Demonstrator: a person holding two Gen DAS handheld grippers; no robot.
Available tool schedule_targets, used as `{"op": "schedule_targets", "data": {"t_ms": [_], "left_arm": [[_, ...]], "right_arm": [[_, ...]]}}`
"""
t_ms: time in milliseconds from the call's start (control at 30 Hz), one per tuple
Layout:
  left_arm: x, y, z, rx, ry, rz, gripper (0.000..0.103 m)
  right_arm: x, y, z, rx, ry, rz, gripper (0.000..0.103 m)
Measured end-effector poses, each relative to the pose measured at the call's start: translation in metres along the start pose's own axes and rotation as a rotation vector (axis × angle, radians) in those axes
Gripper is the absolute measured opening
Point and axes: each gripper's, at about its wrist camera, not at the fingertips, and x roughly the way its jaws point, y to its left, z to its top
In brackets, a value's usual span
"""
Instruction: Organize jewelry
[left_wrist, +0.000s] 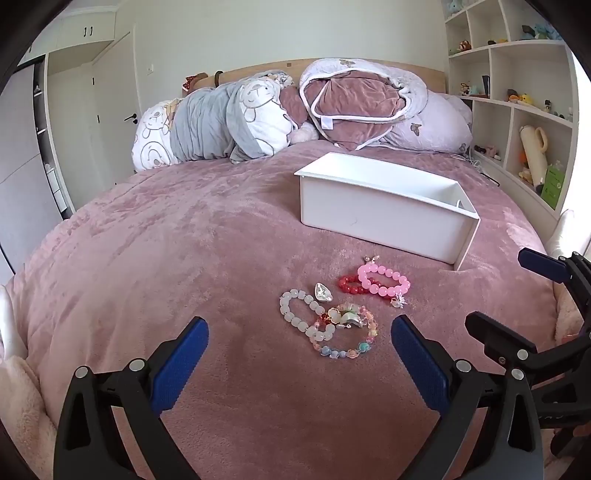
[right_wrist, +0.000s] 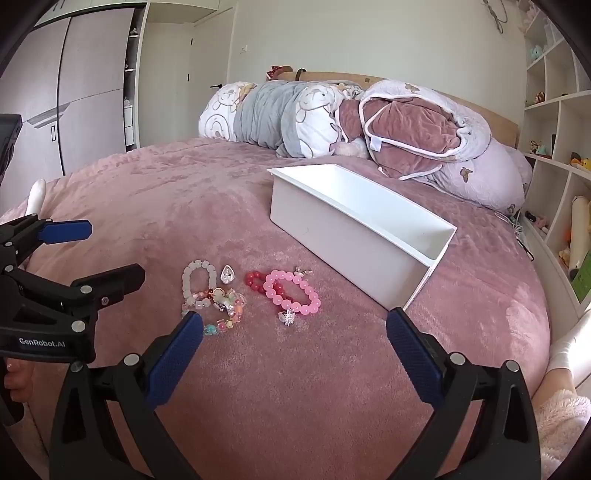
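Jewelry, a small cluster of beaded pieces, lies on the mauve plush bedspread (left_wrist: 184, 240) just short of the white rectangular plastic bin (left_wrist: 384, 206); as far as its visible interior shows, nothing is in the bin, so I judge the sorting not yet begun and every piece left to move.

Left wrist view: my left gripper (left_wrist: 299, 354) hangs with its blue-padded fingers spread wide and empty, straddling the near side of the cluster. Between them lie the translucent white bead bracelet (left_wrist: 299, 317) and the pastel multicoloured charm bracelet (left_wrist: 347, 339), overlapping, with a clear heart-shaped crystal (left_wrist: 323, 293) beside them. Farther on, the glossy pink bead bracelet (left_wrist: 384, 282) lies across the dark red bead bracelet (left_wrist: 351, 286). My right gripper (left_wrist: 517, 291) enters at the right edge, also spread and empty.

Right wrist view: my right gripper (right_wrist: 295, 339) stands wide open, holding nothing, aimed nearer the pink bead bracelet (right_wrist: 291, 291). This view shows the small silvery sparkly charm (right_wrist: 288, 317) more plainly, and more of the bin's inner wall, which is bare; its floor stays hidden in both views. My left gripper (right_wrist: 114, 254) appears at the left, open.
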Motion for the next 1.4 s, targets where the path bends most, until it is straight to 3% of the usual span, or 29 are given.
{"op": "schedule_targets", "data": {"t_ms": [1400], "left_arm": [[0.0059, 0.0089, -0.0013, -0.044, 0.013, -0.004, 0.100]], "right_arm": [[-0.0003, -0.0004, -0.0030, -0.002, -0.005, -0.002, 0.098]]}}
